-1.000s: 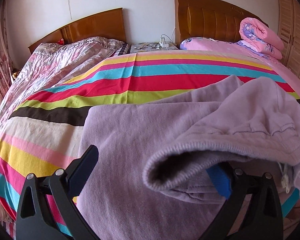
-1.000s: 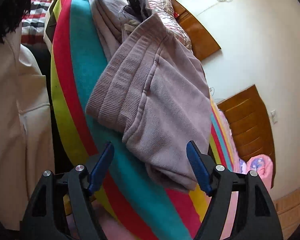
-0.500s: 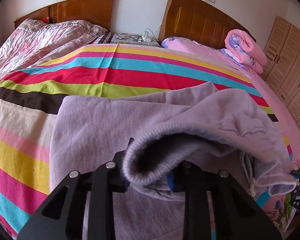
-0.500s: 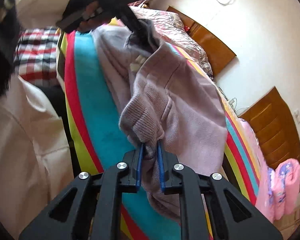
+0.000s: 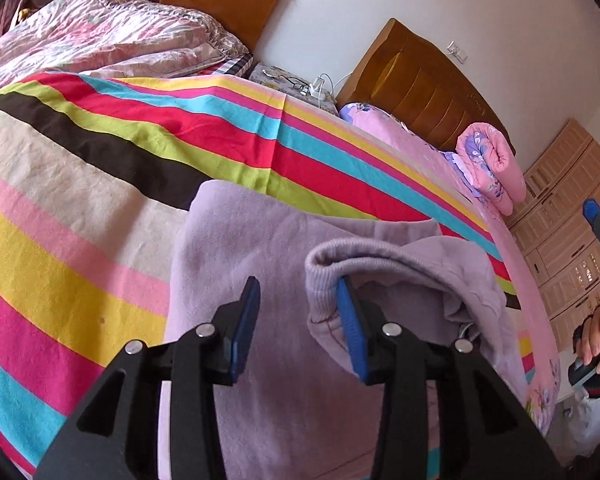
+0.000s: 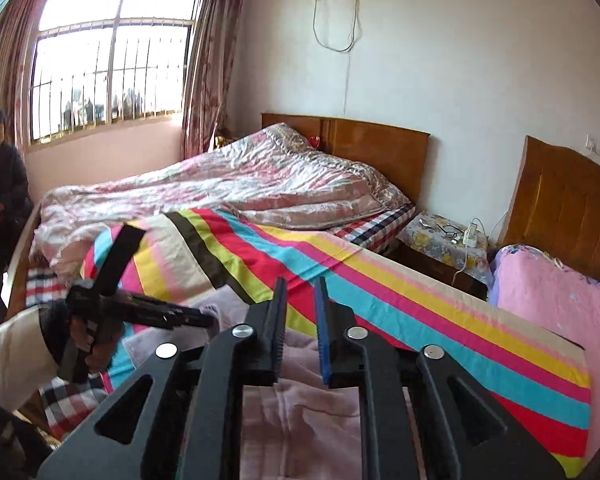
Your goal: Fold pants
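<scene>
While the lilac pants (image 5: 284,264) lie on the striped sheet (image 5: 100,184), my left gripper (image 5: 296,320), jaws just reopened, holds nothing; the ribbed waistband (image 5: 328,264) drapes over one finger. My right gripper (image 6: 300,320), reopened narrowly, hovers empty above them.

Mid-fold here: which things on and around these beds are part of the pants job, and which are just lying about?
Job: pants; left claw; right claw; striped sheet they lie on.

Lying about: rolled pink quilt; crumpled quilt on the other bed; glasses and charger on the nightstand.
</scene>
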### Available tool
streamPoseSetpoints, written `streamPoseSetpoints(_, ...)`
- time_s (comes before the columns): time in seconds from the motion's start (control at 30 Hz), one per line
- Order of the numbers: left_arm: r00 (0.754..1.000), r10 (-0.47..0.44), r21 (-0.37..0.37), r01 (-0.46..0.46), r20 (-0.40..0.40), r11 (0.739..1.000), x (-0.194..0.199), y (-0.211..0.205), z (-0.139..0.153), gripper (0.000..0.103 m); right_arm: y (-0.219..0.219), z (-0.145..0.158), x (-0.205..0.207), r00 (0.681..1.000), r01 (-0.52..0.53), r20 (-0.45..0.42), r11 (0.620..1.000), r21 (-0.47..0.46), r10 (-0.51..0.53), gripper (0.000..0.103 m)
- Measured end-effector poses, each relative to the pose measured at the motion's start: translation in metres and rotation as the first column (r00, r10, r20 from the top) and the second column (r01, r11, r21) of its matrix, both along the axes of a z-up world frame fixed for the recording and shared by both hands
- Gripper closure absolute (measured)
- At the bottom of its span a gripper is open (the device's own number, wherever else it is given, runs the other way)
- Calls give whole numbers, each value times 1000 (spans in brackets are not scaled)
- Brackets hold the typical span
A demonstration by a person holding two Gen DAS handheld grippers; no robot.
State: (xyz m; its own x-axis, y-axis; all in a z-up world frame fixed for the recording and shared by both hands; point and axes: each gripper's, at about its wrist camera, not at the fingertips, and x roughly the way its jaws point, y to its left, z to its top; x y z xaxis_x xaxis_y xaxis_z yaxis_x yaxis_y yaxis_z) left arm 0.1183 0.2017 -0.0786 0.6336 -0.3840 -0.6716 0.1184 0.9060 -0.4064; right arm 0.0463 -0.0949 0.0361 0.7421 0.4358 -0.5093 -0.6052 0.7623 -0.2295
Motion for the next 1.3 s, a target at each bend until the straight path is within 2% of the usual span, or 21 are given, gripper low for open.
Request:
streamPoseSetpoints(0.07,998,-57,31,57,27,998,-16,-9,5,60,-19,-16,-16,1000,21,-10,990,-139,-23,49)
streamPoseSetpoints(0.2,976,-212,32,210,56,977,-43,-44,7,55,-61,-57,-76,998,-18,-62,961,-277,1,49)
streamPoseSetpoints(0.37,952,-306,-4,306,9,952,-44,-85,-8,52,-54,-119,-148,986,-155,-127,881,-447,109,50)
streamPoseSetpoints(0.43,939,-343,-58,342,-5,938,-35,-100,-12,52,-37,-136,-167,975,-222,-126,842,-491,184,50)
streamPoseSetpoints(0.53,932,-361,-127,355,-23,926,-22,-117,-8,52,-14,-163,-179,952,-288,-90,755,-590,293,51)
streamPoseSetpoints(0.63,932,-358,-202,339,-63,919,-11,-125,-10,52,-2,-192,-172,947,-257,-38,677,-690,320,51)
streamPoseSetpoints(0.67,930,-359,-232,334,-74,913,-10,-126,-10,52,0,-200,-170,944,-241,-13,661,-711,330,51)
streamPoseSetpoints(0.7,931,-356,-251,327,-80,911,-9,-126,-9,52,2,-204,-169,943,-239,-6,663,-709,332,50)
streamPoseSetpoints(0.73,932,-352,-260,321,-82,911,-9,-125,-8,53,3,-204,-167,946,-246,-16,685,-686,324,51)
streamPoseSetpoints(0.77,933,-351,-265,320,-82,910,-8,-125,-5,53,3,-201,-164,950,-258,-39,711,-655,309,58)
streamPoseSetpoints(0.8,931,-356,-268,324,-80,907,-8,-126,-1,53,1,-197,-163,951,-271,-54,735,-621,304,69)
streamPoseSetpoints(0.83,929,-363,-264,332,-76,906,-7,-127,3,53,-3,-188,-163,958,-254,-35,782,-569,286,84)
streamPoseSetpoints(0.87,928,-366,-256,338,-67,905,-5,-127,9,52,-9,-172,-158,972,-218,-32,850,-479,232,91)
streamPoseSetpoints(0.9,930,-364,-254,339,-57,906,-3,-127,15,52,-18,-155,-150,981,-191,-44,908,-374,188,91)
streamPoseSetpoints(0.97,934,-358,-279,339,-18,898,2,-123,31,51,-41,-116,-137,995,-101,-18,982,-158,100,94)
streamPoseSetpoints(1.0,937,-350,-293,335,5,895,4,-120,39,46,-55,-96,-128,999,-43,-26,999,-22,42,94)
streamPoseSetpoints(1.03,941,-336,-313,328,28,891,7,-115,45,34,-68,-78,-118,999,13,-40,995,98,-9,94)
streamPoseSetpoints(1.1,950,-307,-361,308,61,880,9,-105,54,21,-88,-52,-96,995,74,-90,958,277,-51,94)
streamPoseSetpoints(1.2,957,-285,-345,289,62,893,6,-98,56,21,-98,-30,-68,988,118,-138,914,388,-69,94)
streamPoseSetpoints(1.3,957,-277,-277,290,86,916,-18,-92,53,21,-106,-12,-39,982,148,-172,872,466,-75,94)
